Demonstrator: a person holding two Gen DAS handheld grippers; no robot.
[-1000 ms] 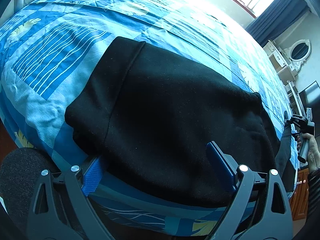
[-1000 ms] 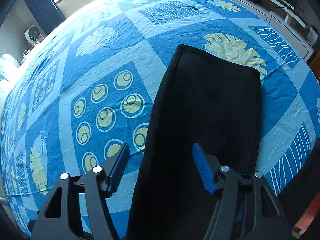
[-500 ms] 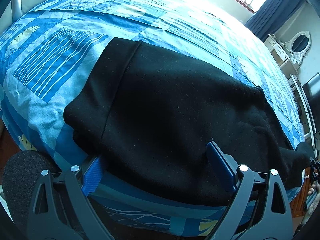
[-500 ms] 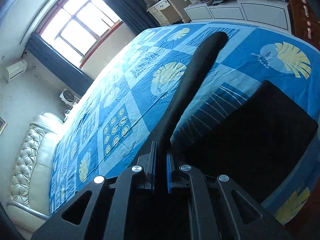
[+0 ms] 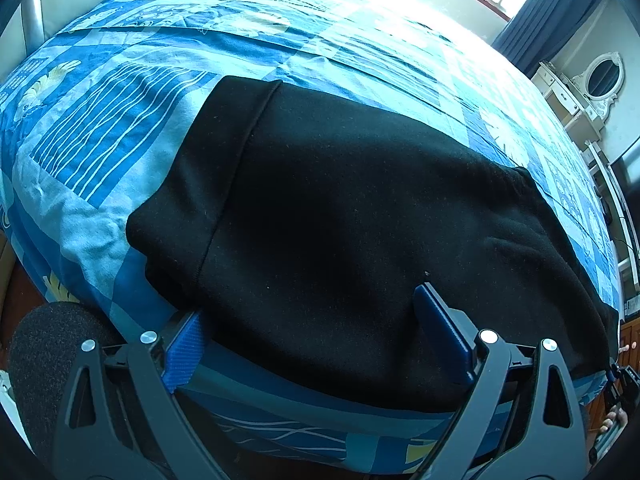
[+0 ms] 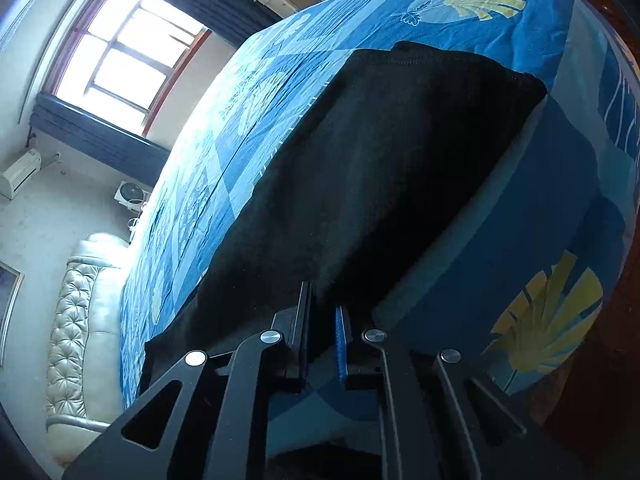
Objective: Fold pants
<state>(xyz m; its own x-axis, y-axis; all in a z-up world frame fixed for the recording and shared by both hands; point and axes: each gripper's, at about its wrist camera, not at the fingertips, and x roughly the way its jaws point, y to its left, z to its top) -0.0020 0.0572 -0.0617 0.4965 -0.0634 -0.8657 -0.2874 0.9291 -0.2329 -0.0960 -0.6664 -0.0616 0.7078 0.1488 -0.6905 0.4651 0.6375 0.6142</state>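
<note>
Left wrist view: my left claw (image 5: 308, 332) fills the bottom of the frame, jaws spread wide. Its blue pads (image 5: 182, 350) flank the near edge of the pants (image 5: 340, 216) without pressing on them; nothing is gripped. The pants are black and lie flat on the bed (image 5: 100, 128), folded into a broad slab from centre frame to the lower right. The waistband end is at upper left of the slab, with a stitched seam running down it. The near edge hangs slightly over the bed's front edge. At the far lower right, my right claw (image 5: 618, 380) is partly visible beside the pants' corner. Beyond, at upper right, are a curtain (image 5: 548, 12) and a mirror (image 5: 604, 76).

Right wrist view: my right claw (image 6: 322, 320) sits at bottom centre. Its jaws are opening and stand only a narrow slot apart. The black cloth's near edge lies at the fingertips; I cannot tell whether cloth is still between the pads. The pants (image 6: 380, 168) run from the claw toward the upper right across the bed (image 6: 560, 208). At far left are a headboard (image 6: 76, 320) and a window (image 6: 128, 52).
</note>
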